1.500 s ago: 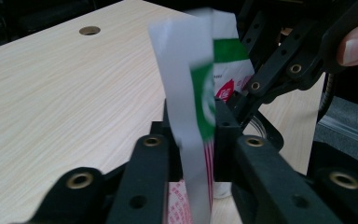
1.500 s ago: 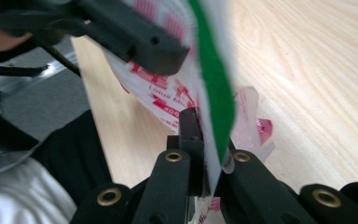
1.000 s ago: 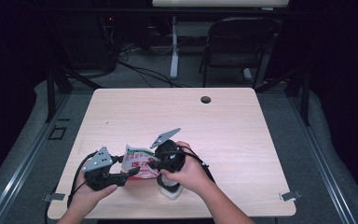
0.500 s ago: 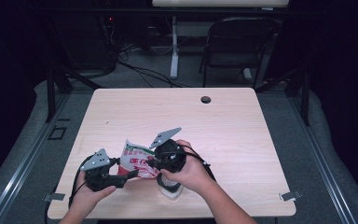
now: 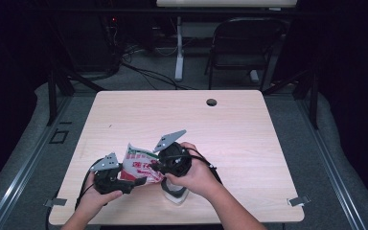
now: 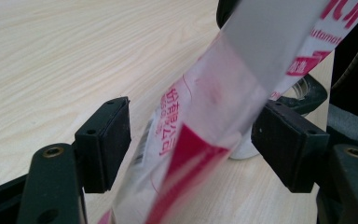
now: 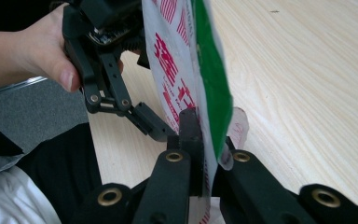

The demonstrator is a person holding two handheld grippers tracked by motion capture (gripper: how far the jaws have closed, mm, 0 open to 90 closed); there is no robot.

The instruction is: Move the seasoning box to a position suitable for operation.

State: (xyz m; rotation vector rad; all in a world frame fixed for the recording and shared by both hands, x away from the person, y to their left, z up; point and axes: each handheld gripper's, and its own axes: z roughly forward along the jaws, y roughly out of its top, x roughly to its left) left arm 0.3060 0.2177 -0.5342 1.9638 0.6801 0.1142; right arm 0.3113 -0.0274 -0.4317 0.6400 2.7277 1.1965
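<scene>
High view: two claws near the front edge of the tabletop (image 5: 249, 143), with a white, red and green printed bag (image 5: 141, 165) lifted between them. Left claw (image 5: 136, 181) just beside the lower left end of the bag; right claw (image 5: 155, 166) at its right edge, with a white and black object (image 5: 175, 194) on the wood directly under the right hand (image 5: 196, 175). Hard to say here which claw really carries the bag.

Left gripper view: jaws released and wide apart, the bag (image 6: 205, 121) passing diagonally between them, closer to the right jaw, apparently touching neither pad. Bare wood behind, and part of the white and black object (image 6: 303, 91) past the right jaw.

Right gripper view: jaws clenched on the lower edge of the bag (image 7: 186, 70), which stands up straight ahead of the claw. Left claw (image 7: 161, 128) farther off, just beside the printed face.

Judged from this: lifting done, bag hanging from the right claw alone. Second grasp by the left claw not yet made; probably next, then pulling or opening.
</scene>
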